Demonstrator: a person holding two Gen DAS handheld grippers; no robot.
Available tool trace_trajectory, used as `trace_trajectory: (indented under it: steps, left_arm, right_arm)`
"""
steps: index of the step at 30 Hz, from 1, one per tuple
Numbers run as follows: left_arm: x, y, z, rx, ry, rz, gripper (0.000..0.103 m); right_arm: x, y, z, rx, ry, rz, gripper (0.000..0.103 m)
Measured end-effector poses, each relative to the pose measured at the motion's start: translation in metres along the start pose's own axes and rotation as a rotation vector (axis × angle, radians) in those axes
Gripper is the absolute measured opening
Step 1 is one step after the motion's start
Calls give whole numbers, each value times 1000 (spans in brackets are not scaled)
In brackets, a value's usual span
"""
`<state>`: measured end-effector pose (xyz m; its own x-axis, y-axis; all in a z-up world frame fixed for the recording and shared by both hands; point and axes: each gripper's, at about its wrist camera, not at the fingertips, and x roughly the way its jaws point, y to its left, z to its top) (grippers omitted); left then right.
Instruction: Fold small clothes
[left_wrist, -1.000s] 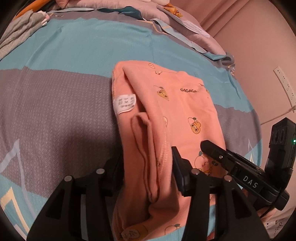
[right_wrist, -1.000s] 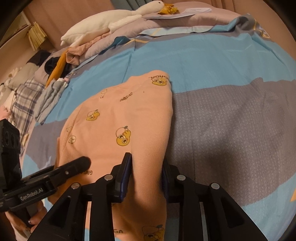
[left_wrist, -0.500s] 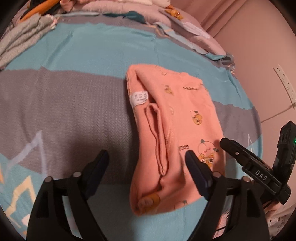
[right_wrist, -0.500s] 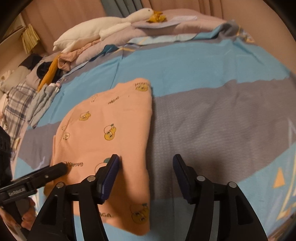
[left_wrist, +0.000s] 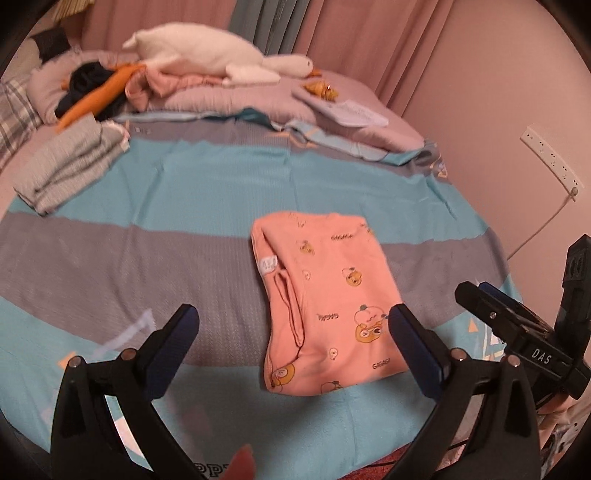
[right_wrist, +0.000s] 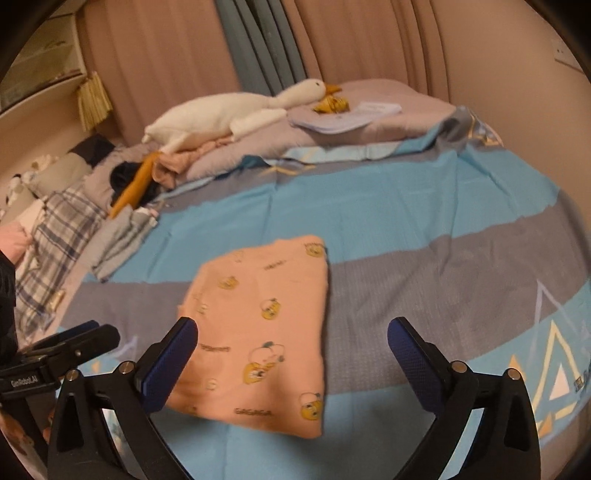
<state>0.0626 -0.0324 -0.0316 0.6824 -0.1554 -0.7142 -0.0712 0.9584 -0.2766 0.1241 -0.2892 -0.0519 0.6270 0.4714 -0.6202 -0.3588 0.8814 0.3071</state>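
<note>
A small peach garment with cartoon prints (left_wrist: 325, 302) lies folded flat on the blue-and-grey bedspread (left_wrist: 147, 251); a white label shows at its left edge. It also shows in the right wrist view (right_wrist: 262, 328). My left gripper (left_wrist: 293, 343) is open and empty, held back above the near end of the garment. My right gripper (right_wrist: 291, 354) is open and empty, also drawn back above the garment's near end. The right gripper shows at the right edge of the left wrist view (left_wrist: 517, 332), and the left gripper at the left edge of the right wrist view (right_wrist: 62, 350).
A folded grey garment (left_wrist: 66, 166) lies at the far left of the bed. A pile of clothes, pillows and a white goose plush (left_wrist: 207, 59) sit at the head. A wall with a power strip (left_wrist: 550, 162) is at the right. A plaid cloth (right_wrist: 48, 251) lies far left.
Both grippers let go of the peach garment, opened wide and pulled back and up. The garment now lies folded on the bed, farther from both cameras.
</note>
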Motion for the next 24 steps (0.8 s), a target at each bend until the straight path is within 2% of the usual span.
trace_trajectory:
  steps: [3,9,13,24]
  left_arm:
    - [-10,-3,-2,15,-26,13,103]
    - [-16,-8,-7,49,-29,43,103]
    - [-14,-9,-10,58,-15,34,103]
    - [-17,-16,-15,96,-31,57,103]
  right_arm:
    - [-6,5,0,-8,-17,7,102]
    - [-11,9,-3,-13,-36,-14,102]
    - [-4,12,-7,-30,-22,-59,102]
    - [-3,13,-12,-35,-5,-57,102]
